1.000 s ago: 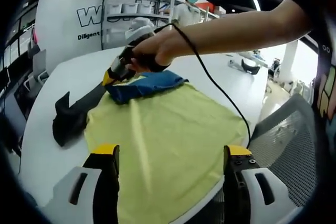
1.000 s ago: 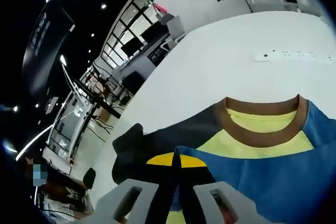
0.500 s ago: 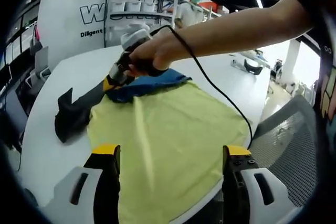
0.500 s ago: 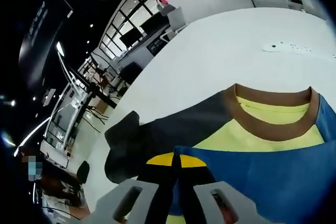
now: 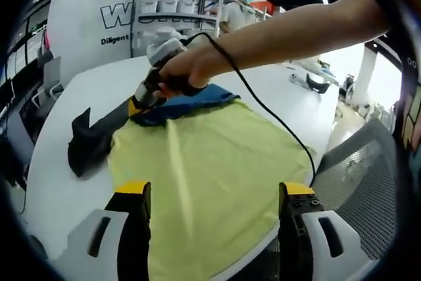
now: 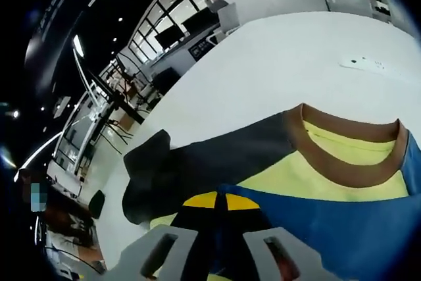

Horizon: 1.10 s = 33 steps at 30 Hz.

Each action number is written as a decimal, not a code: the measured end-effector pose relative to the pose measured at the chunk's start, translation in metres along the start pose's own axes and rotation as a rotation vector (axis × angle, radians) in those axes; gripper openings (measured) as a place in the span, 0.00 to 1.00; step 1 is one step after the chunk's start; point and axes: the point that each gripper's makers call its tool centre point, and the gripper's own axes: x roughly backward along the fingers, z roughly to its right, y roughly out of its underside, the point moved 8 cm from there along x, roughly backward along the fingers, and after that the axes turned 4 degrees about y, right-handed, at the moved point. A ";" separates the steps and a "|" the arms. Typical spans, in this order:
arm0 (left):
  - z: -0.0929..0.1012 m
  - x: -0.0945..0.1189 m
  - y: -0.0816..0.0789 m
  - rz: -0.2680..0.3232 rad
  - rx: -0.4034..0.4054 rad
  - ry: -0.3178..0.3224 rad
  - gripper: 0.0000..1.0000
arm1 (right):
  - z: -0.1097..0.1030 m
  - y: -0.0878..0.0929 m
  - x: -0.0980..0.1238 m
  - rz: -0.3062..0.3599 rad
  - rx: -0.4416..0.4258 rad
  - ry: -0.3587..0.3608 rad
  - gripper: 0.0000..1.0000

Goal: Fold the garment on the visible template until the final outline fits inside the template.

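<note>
Now the shirt (image 5: 204, 169) is seen spread ahead of the idle, wide-open left gripper (image 5: 212, 192), long axis running away from it, while its far blue edge (image 6: 342, 222) is pinched in the closed, nearer right gripper (image 6: 221, 201).

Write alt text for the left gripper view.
A person's hand holds the right tool, clamped on the blue shoulder of a yellow T-shirt spread on a white table. The shirt's dark sleeve trails away from the body of the shirt. The left tool hangs open over the near hem, beside a grey mesh chair.
</note>
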 end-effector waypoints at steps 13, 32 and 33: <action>0.001 0.000 0.000 -0.007 -0.008 -0.001 0.73 | -0.003 -0.027 0.023 0.047 0.279 -0.056 0.18; 0.006 -0.001 0.000 -0.015 -0.009 0.014 0.72 | -0.026 0.027 0.049 -0.109 0.817 -0.174 0.19; 0.006 -0.001 0.000 -0.015 -0.009 0.015 0.72 | -0.026 0.028 0.049 -0.112 0.824 -0.174 0.18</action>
